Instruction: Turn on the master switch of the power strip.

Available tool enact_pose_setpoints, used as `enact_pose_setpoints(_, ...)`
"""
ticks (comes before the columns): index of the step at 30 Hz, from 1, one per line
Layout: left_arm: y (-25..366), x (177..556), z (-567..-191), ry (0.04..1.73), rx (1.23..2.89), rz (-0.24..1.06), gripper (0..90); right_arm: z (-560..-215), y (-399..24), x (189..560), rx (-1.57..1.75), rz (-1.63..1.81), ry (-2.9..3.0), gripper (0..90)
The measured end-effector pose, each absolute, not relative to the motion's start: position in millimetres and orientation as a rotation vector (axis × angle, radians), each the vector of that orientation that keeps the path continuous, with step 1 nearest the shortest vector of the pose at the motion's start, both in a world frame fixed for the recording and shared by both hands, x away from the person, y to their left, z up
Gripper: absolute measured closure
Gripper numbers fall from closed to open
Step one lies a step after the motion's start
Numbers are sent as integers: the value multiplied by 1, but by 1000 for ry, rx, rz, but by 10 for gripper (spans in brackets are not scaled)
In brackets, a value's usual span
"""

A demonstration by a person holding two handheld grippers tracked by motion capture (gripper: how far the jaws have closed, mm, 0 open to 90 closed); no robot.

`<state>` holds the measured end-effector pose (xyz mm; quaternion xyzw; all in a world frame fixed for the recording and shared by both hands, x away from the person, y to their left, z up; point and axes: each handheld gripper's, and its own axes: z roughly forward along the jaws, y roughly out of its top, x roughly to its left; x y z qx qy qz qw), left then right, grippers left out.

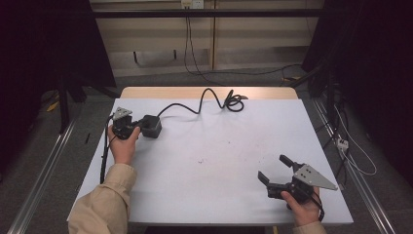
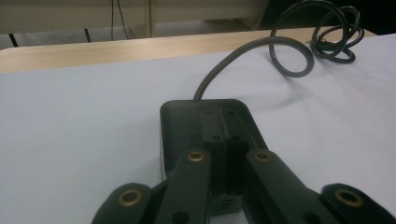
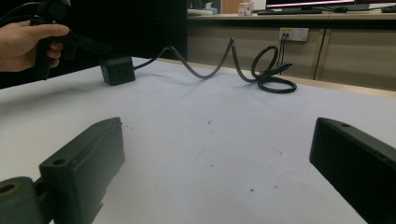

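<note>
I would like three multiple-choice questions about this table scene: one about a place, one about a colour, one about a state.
1. Where does the black box lie?
A. far left of the table
B. near right corner
C. on the floor

2. What colour is the box's cable?
A. white
B. black
C. red

3. How do the jaws of the right claw stand?
A. pressed together
B. closed on the cable
C. wide apart, nothing between them

Answers:
1 A: in the high view the box sits by the left claw at the table's far left.
2 B: the coiled cable is black.
3 C: the right gripper view shows bare table between its jaws.
</note>
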<state>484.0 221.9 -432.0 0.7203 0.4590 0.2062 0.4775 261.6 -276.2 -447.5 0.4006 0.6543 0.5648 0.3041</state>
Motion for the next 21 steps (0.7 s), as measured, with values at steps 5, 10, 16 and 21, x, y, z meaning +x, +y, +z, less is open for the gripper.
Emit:
enact_pose_setpoints(5, 222, 484, -432, 1127, 1761, 502, 900, -448, -276, 261, 1061, 1497, 1733, 28)
enact_pose_setpoints(10, 222, 484, -432, 1124, 1764, 506, 900, -448, -276, 261, 1062, 1496, 1733, 28)
enact_pose_setpoints(16, 222, 484, -432, 1133, 1758, 497, 900, -447, -276, 261, 1059, 1497, 1733, 28)
enact_pose_setpoints(21, 222, 484, -432, 1135, 1757, 496, 900, -447, -277, 260, 1060, 1500, 1733, 31)
